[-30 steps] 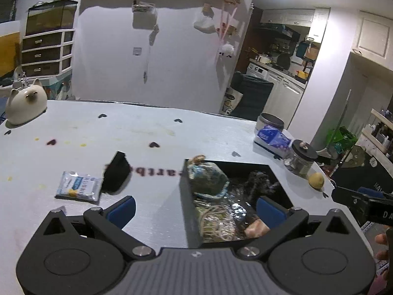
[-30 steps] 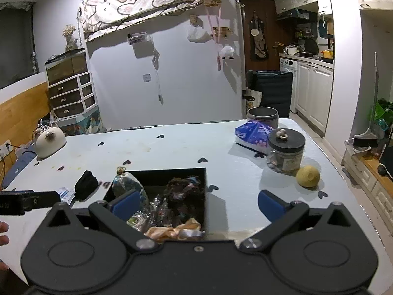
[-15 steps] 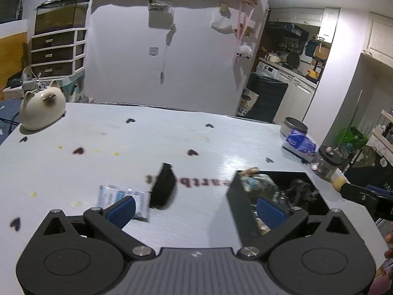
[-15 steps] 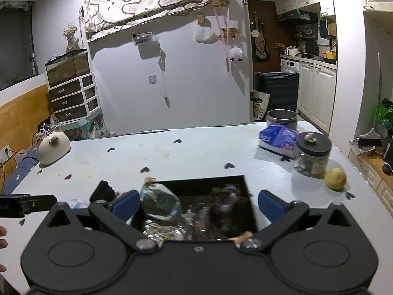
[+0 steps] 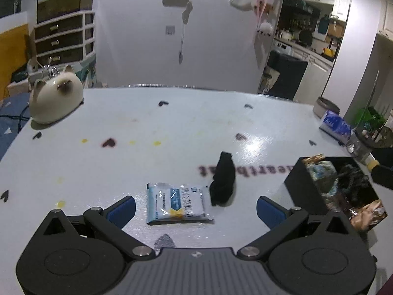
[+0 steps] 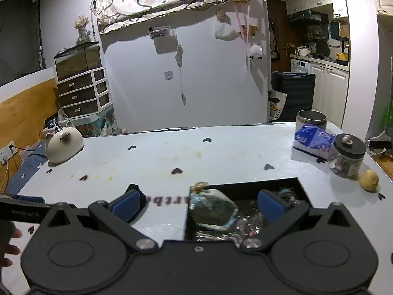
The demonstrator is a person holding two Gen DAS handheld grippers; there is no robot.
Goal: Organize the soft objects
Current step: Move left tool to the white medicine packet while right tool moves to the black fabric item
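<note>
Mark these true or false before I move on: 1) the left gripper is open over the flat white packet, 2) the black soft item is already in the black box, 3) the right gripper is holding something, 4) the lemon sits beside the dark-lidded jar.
1. True: the left gripper is open, the white packet lying between its fingers.
2. False: the black soft item lies on the table, left of the black box.
3. False: the right gripper is open and empty.
4. True: the lemon sits beside the jar.
</note>
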